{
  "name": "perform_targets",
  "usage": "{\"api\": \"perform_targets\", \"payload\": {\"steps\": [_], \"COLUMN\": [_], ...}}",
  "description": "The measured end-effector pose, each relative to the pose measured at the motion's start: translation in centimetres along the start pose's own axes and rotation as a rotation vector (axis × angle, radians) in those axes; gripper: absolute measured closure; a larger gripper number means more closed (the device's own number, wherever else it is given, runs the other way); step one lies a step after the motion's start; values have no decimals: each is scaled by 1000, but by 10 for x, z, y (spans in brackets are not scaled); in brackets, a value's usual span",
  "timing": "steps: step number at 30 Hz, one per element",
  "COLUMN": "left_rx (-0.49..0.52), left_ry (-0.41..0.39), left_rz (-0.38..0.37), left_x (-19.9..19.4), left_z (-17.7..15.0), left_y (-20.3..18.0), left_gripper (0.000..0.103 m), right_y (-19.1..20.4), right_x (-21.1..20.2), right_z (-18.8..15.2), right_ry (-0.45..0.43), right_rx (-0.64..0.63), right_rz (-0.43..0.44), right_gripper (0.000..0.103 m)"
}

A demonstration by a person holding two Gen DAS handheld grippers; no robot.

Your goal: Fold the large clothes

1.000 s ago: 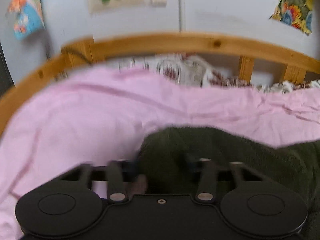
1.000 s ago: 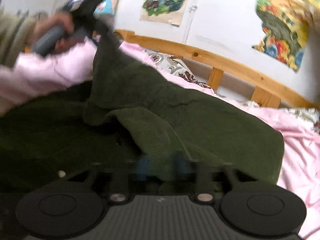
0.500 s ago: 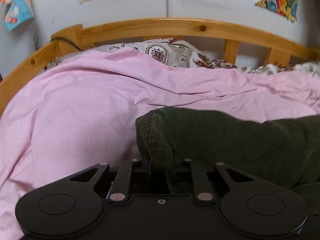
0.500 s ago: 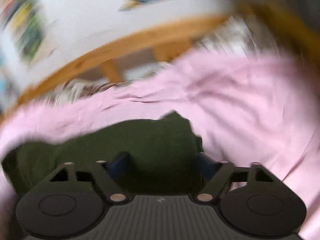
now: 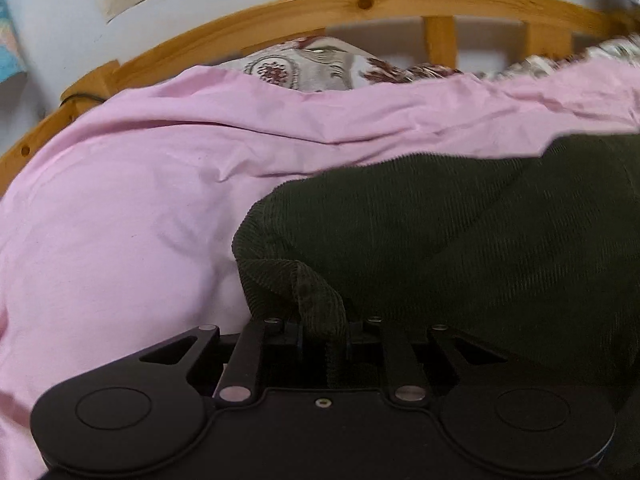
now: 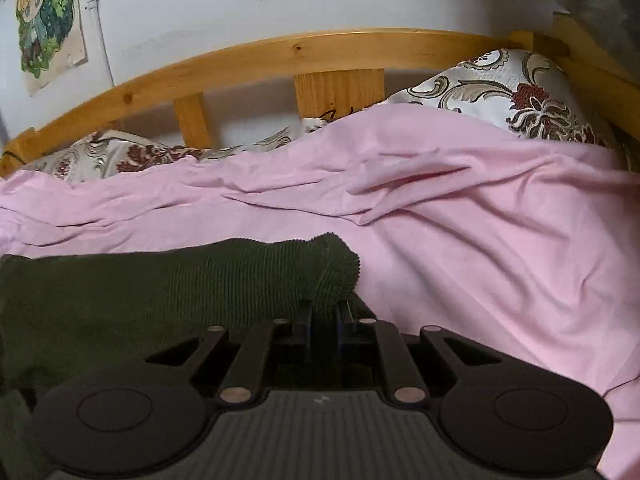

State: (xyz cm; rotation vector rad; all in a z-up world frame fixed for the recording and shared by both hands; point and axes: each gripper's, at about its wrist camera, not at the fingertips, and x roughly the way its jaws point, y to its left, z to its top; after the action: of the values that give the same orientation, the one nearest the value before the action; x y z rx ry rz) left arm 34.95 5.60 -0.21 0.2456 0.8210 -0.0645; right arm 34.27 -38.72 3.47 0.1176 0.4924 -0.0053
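A dark green corduroy garment lies spread on a pink bedsheet. In the left wrist view, my left gripper is shut on a rolled fold at the garment's left edge, low over the sheet. In the right wrist view, the same garment fills the lower left. My right gripper is at its right corner; its jaws are closing, and the blue pads pinch the cloth between them. The fingertips are partly hidden by the fabric.
The pink sheet is rumpled toward the back. Patterned pillows lean against a wooden slatted headboard. Posters hang on the white wall behind it.
My right gripper swung across to the garment's right corner and its wide jaws drew in on the cloth. My left gripper sank toward the sheet, keeping its hold on the fold.
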Motion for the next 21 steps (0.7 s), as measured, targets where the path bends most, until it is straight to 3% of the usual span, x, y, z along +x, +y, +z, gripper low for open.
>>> {"api": "perform_targets", "payload": {"steps": [4, 6, 7, 8, 12, 14, 18, 21], "left_rx": [-66, -79, -84, -84, -43, -29, -43, -37], "left_ry": [-6, -31, -55, -85, -177, -214, -251, -270], "left_rz": [-37, -12, 14, 21, 72, 96, 96, 200], "left_x": [-15, -33, -44, -52, -63, -54, -15, 18], "left_z": [8, 7, 7, 7, 29, 45, 62, 50], "left_y": [18, 27, 30, 33, 22, 5, -30, -52], "left_gripper": [73, 40, 34, 27, 18, 17, 17, 15], "right_y": [11, 14, 15, 17, 46, 66, 113, 134], "right_x": [-16, -30, -38, -45, -60, -56, -23, 9], "right_z": [4, 5, 4, 4, 7, 10, 14, 0], "right_ry": [-36, -58, -76, -93, -218, -273, -308, -294], "right_rx": [-97, -137, -150, -157, -204, -218, -294, -381], "right_rz": [-31, -41, -46, -62, -107, -105, -63, -112], "right_gripper": [86, 79, 75, 59, 15, 8, 7, 7]}}
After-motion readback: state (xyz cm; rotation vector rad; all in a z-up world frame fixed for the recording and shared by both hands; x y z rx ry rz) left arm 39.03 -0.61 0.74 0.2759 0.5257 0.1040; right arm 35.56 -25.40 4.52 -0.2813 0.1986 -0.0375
